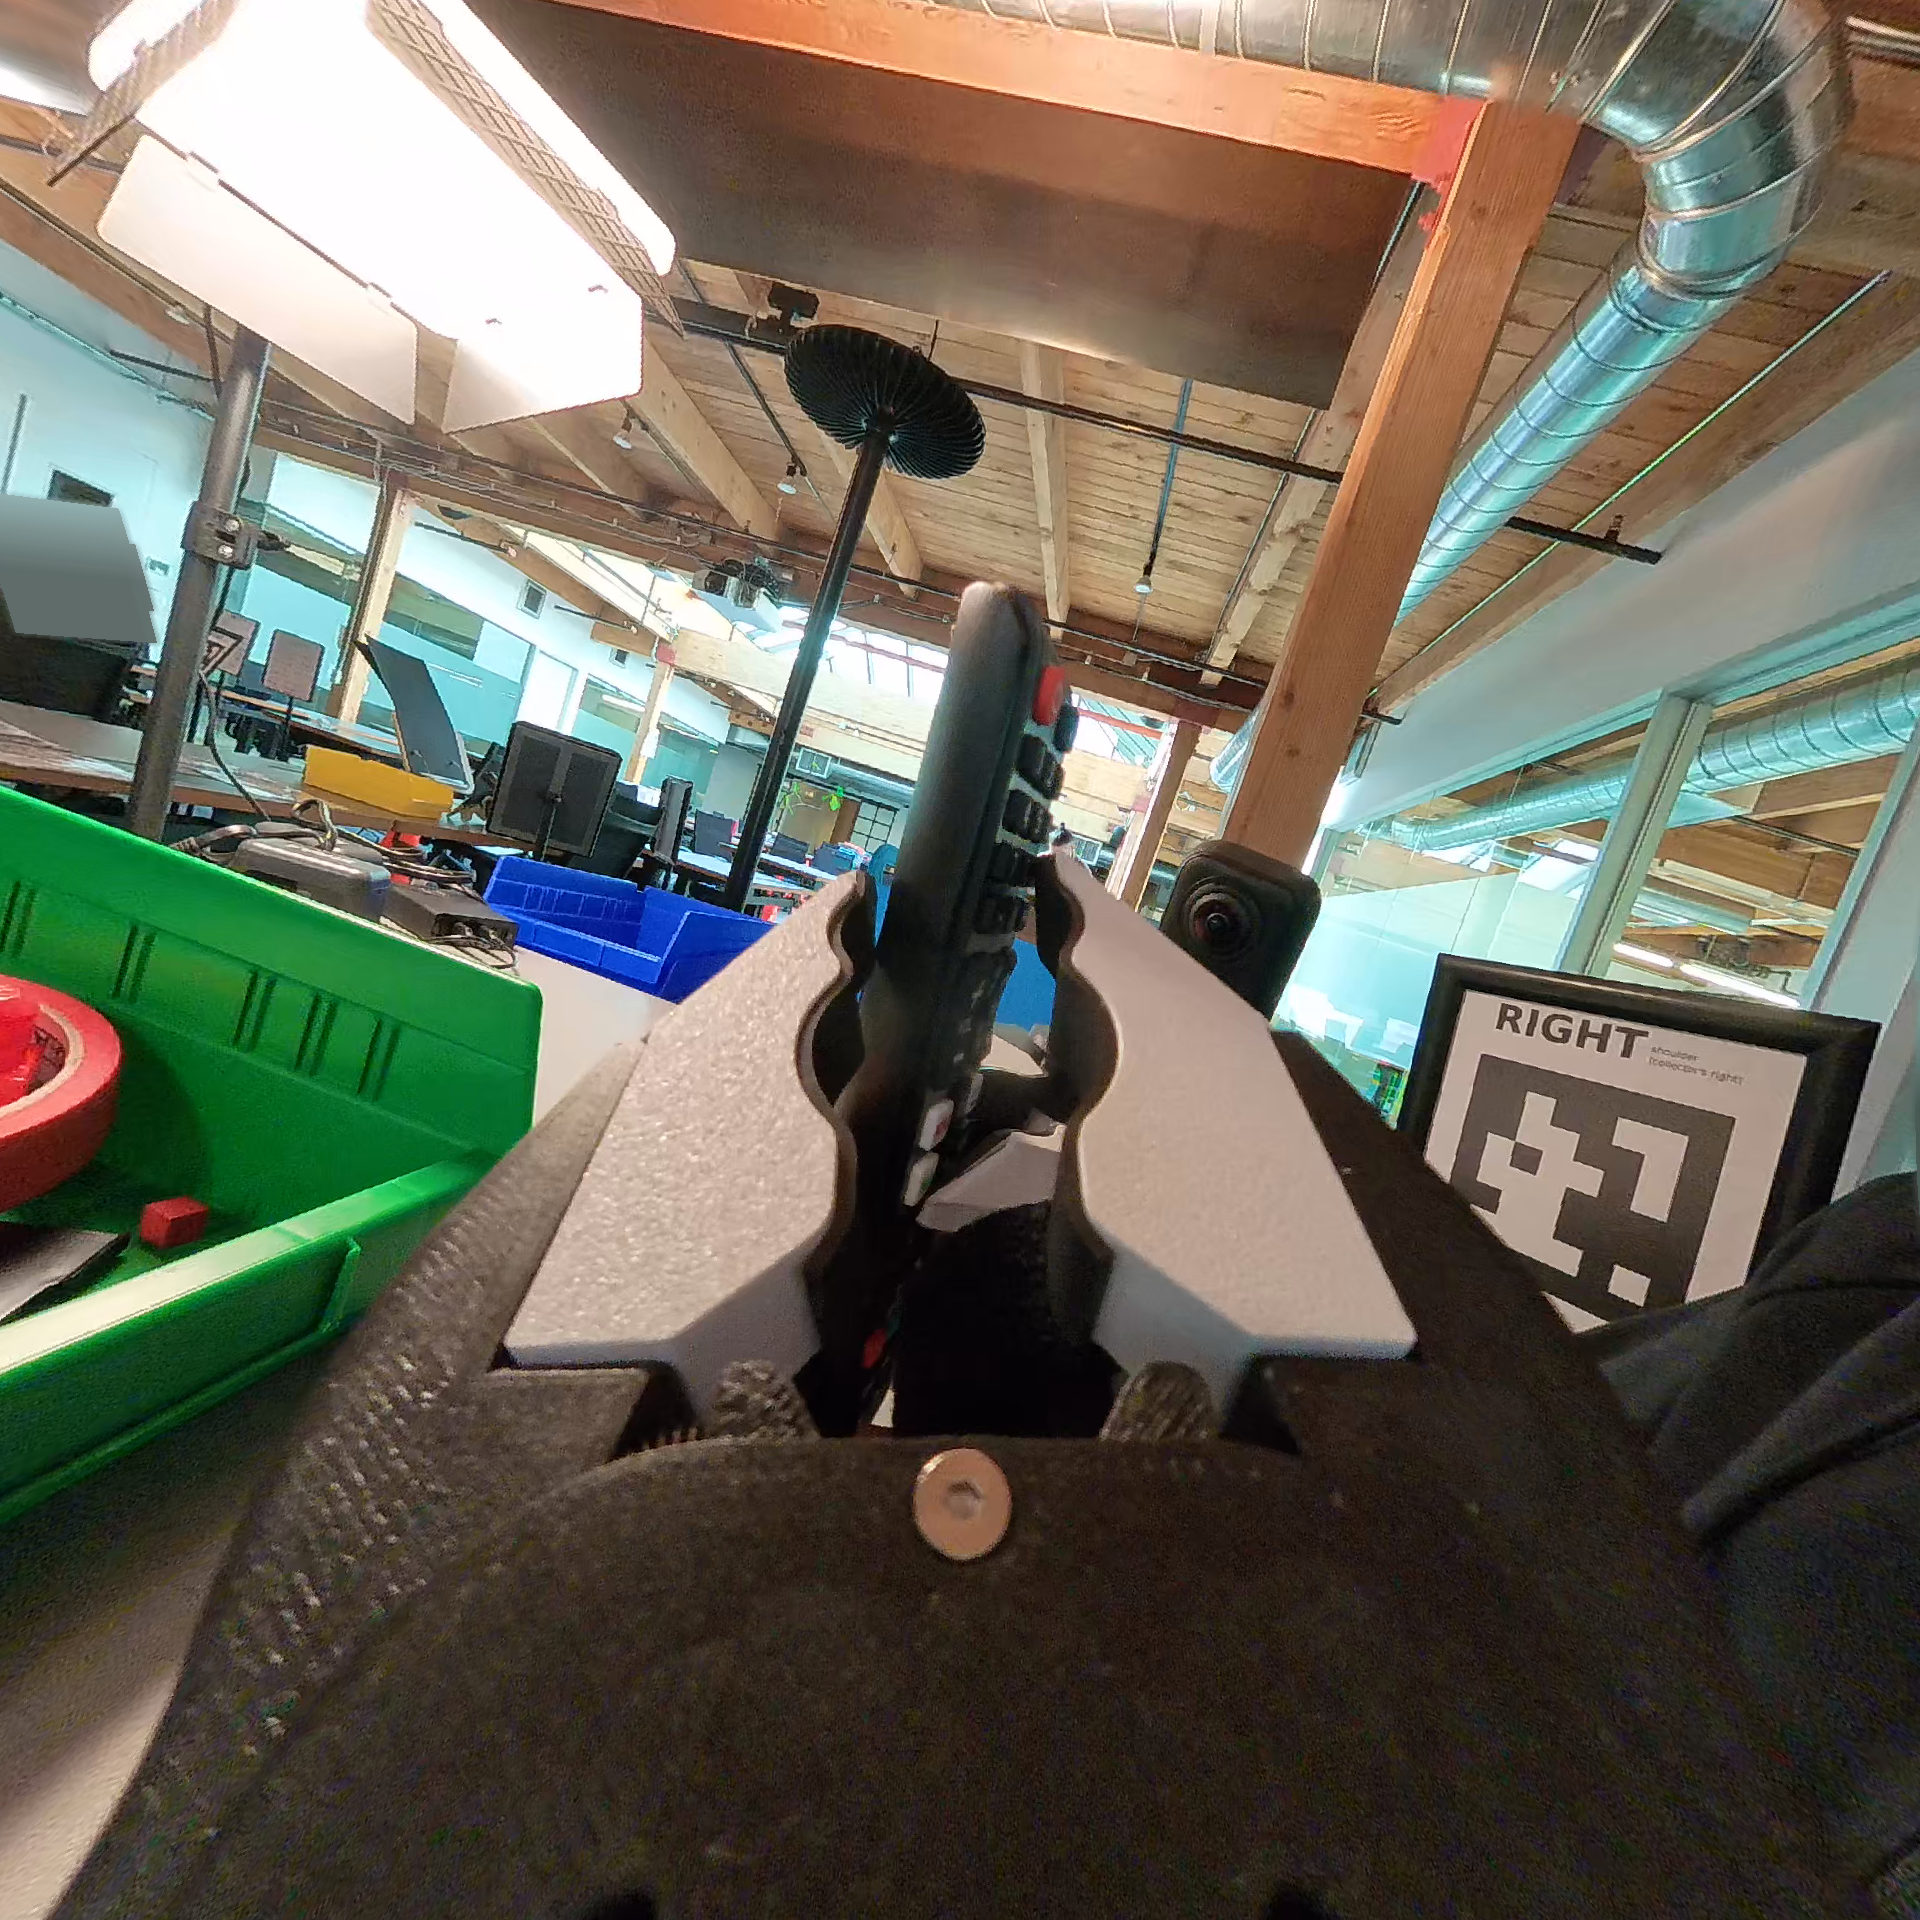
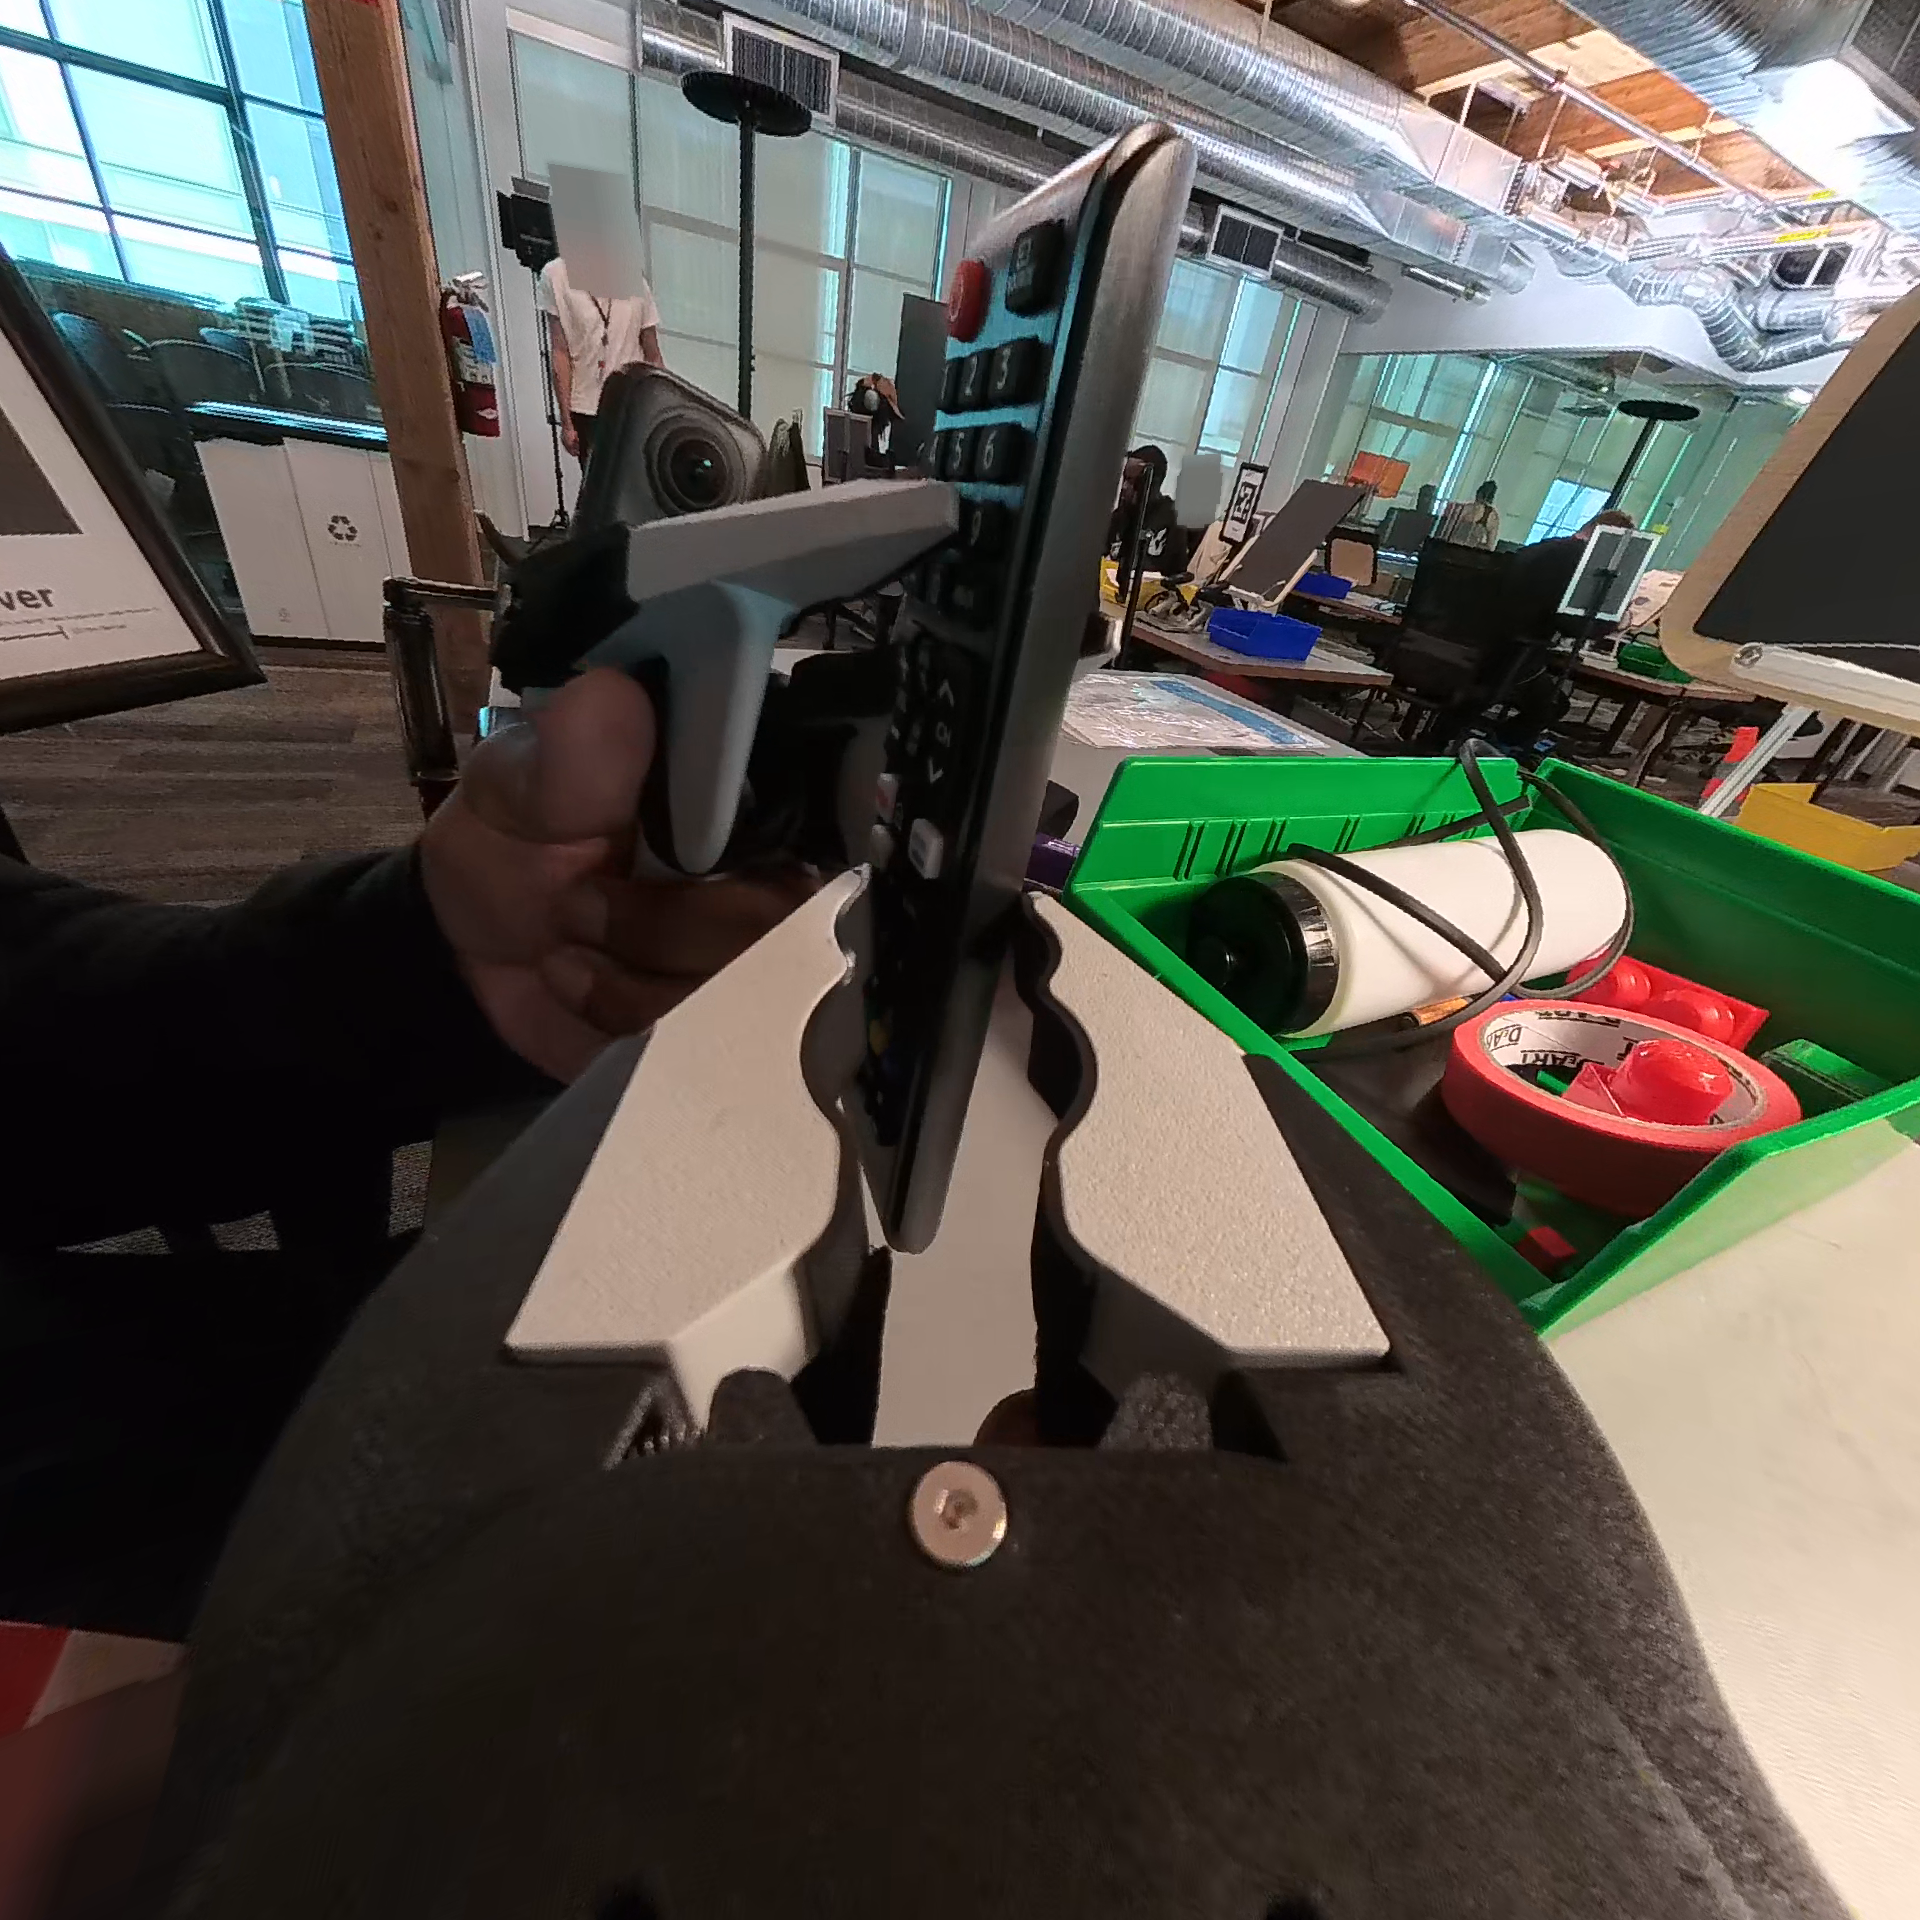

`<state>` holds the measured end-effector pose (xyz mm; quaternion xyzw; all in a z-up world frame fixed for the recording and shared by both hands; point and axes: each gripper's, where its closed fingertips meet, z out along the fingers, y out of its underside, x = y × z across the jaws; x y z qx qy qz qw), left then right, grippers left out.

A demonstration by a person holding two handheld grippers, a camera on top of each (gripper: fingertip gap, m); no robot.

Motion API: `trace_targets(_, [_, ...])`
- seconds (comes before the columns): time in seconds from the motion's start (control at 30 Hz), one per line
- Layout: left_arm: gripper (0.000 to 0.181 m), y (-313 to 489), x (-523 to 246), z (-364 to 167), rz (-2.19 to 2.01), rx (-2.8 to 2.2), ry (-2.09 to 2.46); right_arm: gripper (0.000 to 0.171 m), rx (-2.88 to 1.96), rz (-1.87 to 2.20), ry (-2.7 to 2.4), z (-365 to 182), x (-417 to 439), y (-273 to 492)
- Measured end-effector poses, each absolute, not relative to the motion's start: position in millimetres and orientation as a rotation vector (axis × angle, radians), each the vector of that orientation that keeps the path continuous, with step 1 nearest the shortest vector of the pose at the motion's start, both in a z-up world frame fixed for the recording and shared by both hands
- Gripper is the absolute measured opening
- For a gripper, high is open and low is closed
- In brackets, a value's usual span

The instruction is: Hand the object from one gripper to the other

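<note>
A black remote control with a red button near its top stands upright between both grippers. My left gripper is shut on its middle, grey fingertips against its back and its button face. In the right wrist view the remote rises from my right gripper, which is shut on its lower end. One of the left gripper's fingers comes in from the left and presses on the button face; its other finger is hidden behind the remote. A hand holds the left gripper.
A green bin at the right holds a white bottle, a red tape roll and red pieces. It stands on a white table. A framed marker card and a small black camera stand beyond the left gripper. My hands' fingertips stand some 6 centimeters from each other.
</note>
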<state>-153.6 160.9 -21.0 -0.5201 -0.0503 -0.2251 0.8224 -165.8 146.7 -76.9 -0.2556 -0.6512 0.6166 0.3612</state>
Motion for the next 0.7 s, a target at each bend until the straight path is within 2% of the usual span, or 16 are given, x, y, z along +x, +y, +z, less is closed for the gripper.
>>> trace_targets(0.2, [0.036, 166.8, -142.7, -32.8, -0.432, -1.233, -0.016, 0.024, -0.652, 1.696, -1.718, -75.4, -158.7, 140.9])
trace_targets(0.3, [0.031, 171.2, -132.8, -41.9, -0.392, -1.304, 0.051, 0.024, -0.657, 1.789, -1.764, -76.1, -153.2, 135.7])
trace_targets(0.63, [0.025, 165.6, -154.5, -31.0, -0.332, -1.207, -0.069, 0.040, -0.737, 1.839, -1.682, -70.6, -161.8, 139.9])
trace_targets(0.7, [0.025, 160.7, -148.4, -24.5, -0.374, -1.163, -0.040, 0.037, -0.729, 1.909, -1.702, -69.7, -157.7, 132.9])
